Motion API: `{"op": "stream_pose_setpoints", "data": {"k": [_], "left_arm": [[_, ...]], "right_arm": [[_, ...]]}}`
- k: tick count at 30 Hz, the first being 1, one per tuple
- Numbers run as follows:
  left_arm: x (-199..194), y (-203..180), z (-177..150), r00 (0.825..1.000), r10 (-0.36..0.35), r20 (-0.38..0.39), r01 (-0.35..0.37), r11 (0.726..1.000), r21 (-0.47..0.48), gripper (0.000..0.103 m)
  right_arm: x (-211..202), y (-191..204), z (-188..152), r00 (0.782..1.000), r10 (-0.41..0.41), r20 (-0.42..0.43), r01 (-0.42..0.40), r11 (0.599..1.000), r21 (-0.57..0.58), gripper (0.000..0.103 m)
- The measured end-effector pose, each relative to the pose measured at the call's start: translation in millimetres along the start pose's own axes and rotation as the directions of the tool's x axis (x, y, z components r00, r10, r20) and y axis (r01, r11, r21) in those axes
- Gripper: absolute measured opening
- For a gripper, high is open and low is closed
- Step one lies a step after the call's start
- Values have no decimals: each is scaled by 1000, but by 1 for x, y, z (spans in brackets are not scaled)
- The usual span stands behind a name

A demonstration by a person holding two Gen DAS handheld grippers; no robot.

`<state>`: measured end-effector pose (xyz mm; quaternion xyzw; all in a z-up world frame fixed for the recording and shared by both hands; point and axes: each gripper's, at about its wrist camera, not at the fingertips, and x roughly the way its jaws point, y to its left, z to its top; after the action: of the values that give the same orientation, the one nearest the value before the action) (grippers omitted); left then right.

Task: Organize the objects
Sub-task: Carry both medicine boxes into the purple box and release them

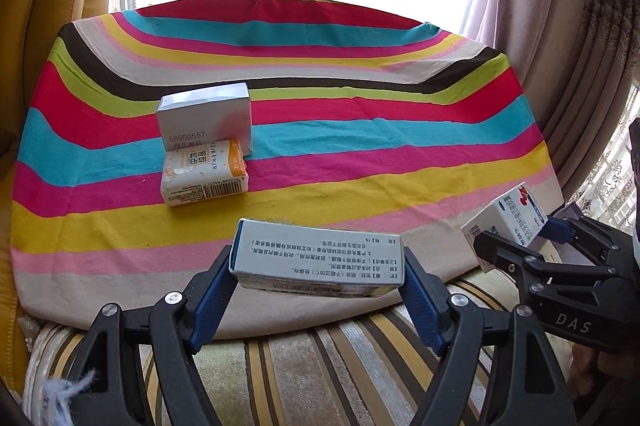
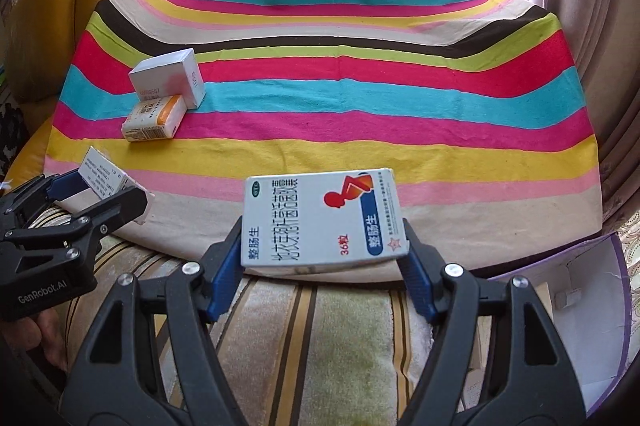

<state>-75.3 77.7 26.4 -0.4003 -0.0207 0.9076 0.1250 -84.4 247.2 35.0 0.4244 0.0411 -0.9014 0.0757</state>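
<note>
- Left gripper (image 1: 318,268): jaws clamped on the short ends of a long medicine box (image 1: 318,258), held off the surface over the near edge of the striped cloth (image 1: 360,154).
- Right gripper (image 2: 322,246): jaws holding a white pill box (image 2: 324,218) by its two sides, printed face up, also just over the near edge.
- Already on the cloth, toward the left edge: a white carton (image 1: 206,114) with a tissue pack (image 1: 204,174) touching its near side.
- My read: both boxes are headed for that group.
- Risk 1: both boxes are pinched only at their edges, so thin card may buckle or pivot if a wrist rolls fast.
- Risk 2: both grippers are aimed at the same left zone; fingers or boxes could clash on the way in.
- Risk 3: the cloth looks soft and rippled; a box set on its narrow side may tip, and a sliding placement could nudge the tissue pack out of line.
- Risk 4: let go too near the near edge and a box drops onto the striped cushion (image 2: 304,338) below.
</note>
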Motion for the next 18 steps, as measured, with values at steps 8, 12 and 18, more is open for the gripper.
{"op": "stream_pose_setpoints", "data": {"k": [8, 12, 18], "left_arm": [[-5, -39, -3, 999, -38, -4, 38, 995, 93, 78], [-7, -54, -4, 998, -60, -9, 61, 990, 129, 78], [-3, -81, -4, 993, -116, -29, 119, 977, 178, 78]], "right_arm": [[-22, -30, -24, 1000, -28, 7, 27, 997, 74, 73], [-31, -47, -34, 999, -42, 3, 41, 993, 114, 73], [-43, -68, -50, 998, -67, -6, 67, 986, 154, 73]]}}
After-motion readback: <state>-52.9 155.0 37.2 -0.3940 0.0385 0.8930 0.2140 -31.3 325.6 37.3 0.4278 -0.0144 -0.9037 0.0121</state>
